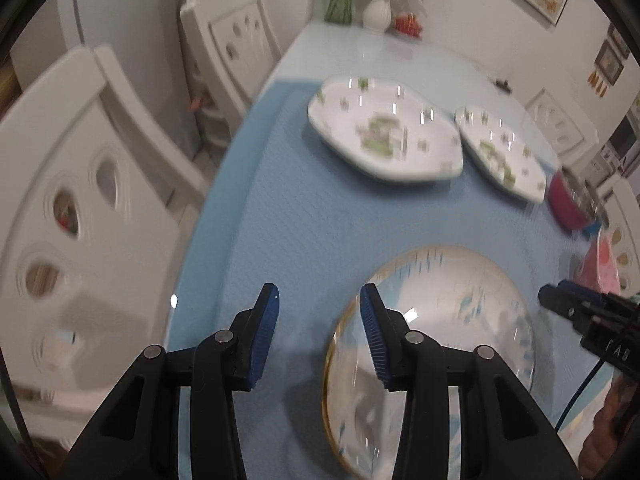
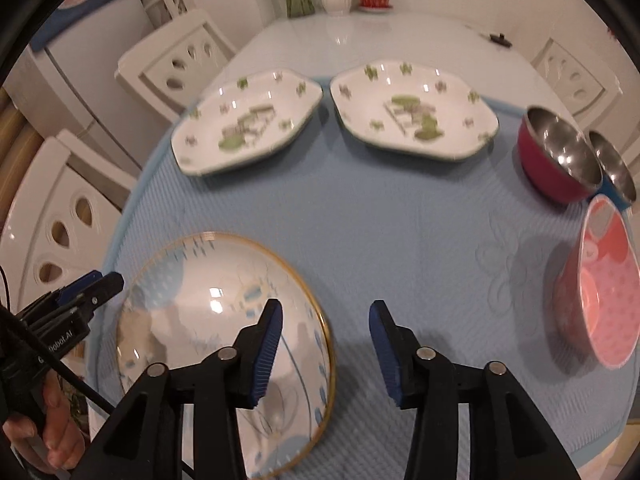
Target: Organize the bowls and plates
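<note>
**Plates and bowls on the blue mat, both grippers empty above the round plate**

Plates first: the gold-rimmed round plate (image 2: 224, 344) lies flat at the near left part of the blue mat (image 2: 400, 240), directly under the two tools. The right gripper (image 2: 326, 354) hangs over the plate's right rim with its blue pads spread; its left pad is over the plate, its right pad over bare mat, and nothing sits between them. The left gripper (image 1: 319, 336) is likewise parted and empty, its right pad over the plate's left rim and its left pad over the mat near the mat's left edge. Whether either pad touches the plate cannot be told; the pictures are blurred.

Farther out, along the mat's far edge, two white angular dishes with green print lie side by side, nearly touching: the left dish (image 2: 246, 120) and the right dish (image 2: 414, 114). At the far right corner of the mat stands a red bowl with a steel inside (image 2: 556, 160), with a second steel-lined bowl (image 2: 614, 168) just beside it. Nearer, along the right edge, a pink bowl (image 2: 600, 284) stands well apart from the round plate.

A person's hand (image 2: 48, 428) grips the left tool at the near left. White chairs (image 1: 92, 216) surround the table (image 2: 360, 40).
</note>
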